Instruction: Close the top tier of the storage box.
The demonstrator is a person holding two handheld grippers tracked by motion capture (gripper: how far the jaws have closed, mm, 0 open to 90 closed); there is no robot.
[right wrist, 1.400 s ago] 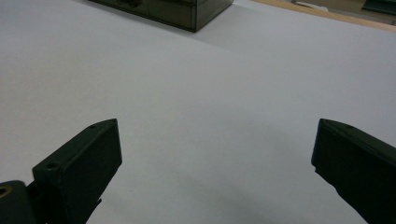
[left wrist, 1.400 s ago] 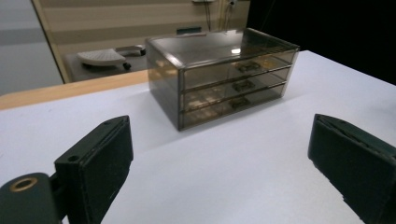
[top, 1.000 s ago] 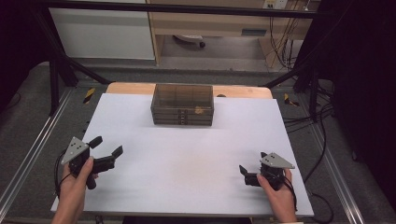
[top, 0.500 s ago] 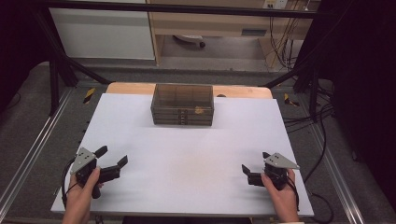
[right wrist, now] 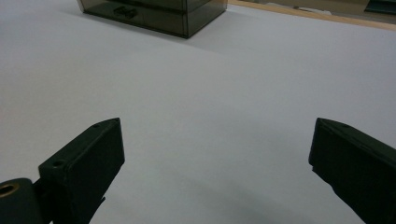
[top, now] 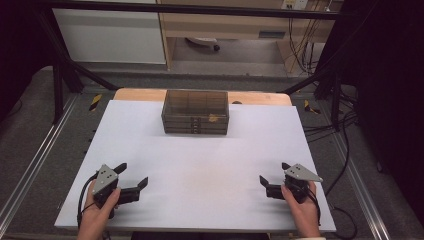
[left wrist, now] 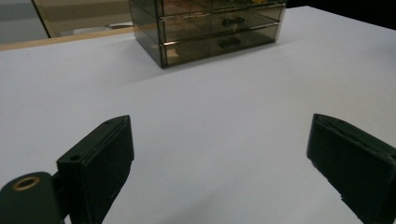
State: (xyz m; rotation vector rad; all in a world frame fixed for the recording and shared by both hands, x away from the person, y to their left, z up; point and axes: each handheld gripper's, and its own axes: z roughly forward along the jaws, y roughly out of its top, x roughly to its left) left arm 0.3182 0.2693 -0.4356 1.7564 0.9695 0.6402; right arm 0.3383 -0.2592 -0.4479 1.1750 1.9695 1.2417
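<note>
A smoky transparent drawer unit stands at the back middle of the white table sheet, its drawers closed. The left gripper is held by a hand near the front left edge, open, nothing between its jaws. The right gripper sits near the front right edge, also open and empty. In the left gripper view the left gripper points over bare sheet toward the drawer unit far ahead. The right gripper in its own view likewise faces the drawer unit at the top.
A wooden tabletop strip shows behind the sheet. Metal frame rails run along both sides, with cables on the floor at the right. A wide stretch of bare sheet lies between the grippers and the drawer unit.
The left gripper has drawn back toward the near edge and a little to the right, staying open. The right gripper has barely shifted.
</note>
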